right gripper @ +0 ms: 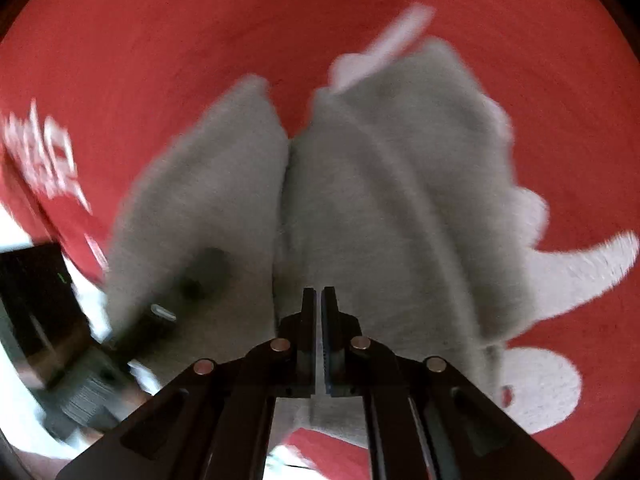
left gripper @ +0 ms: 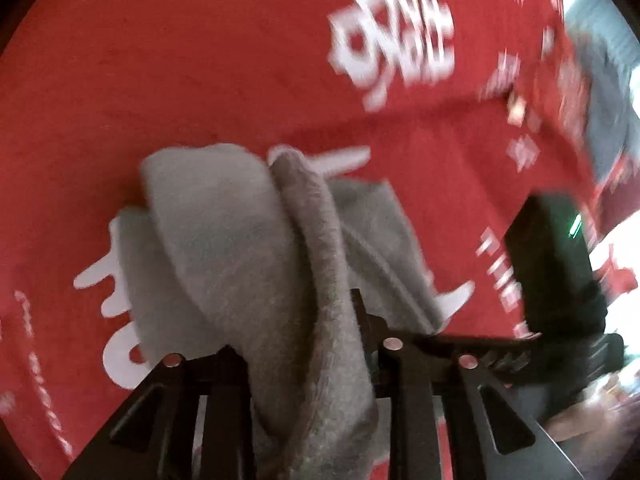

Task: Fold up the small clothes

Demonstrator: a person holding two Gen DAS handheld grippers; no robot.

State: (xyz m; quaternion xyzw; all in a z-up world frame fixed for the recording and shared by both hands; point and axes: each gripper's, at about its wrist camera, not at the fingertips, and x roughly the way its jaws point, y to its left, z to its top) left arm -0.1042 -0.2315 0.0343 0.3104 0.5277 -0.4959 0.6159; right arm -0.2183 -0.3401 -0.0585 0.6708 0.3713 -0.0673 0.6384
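On the red printed tablecloth [left gripper: 160, 80], away from its edges, a grey fleece garment [right gripper: 400, 200] is bunched. It is judged soft, light and floppy, best taken at hems or corners. A thick fold is clamped in the left gripper [left gripper: 308, 344]. The right gripper [right gripper: 319, 304] is pressed together over the cloth; whether any is pinched cannot be told.

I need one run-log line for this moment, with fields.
left tongs: shut on grey garment | right tongs: shut, over garment, grip unclear | surface: red printed cloth | image: motion blur
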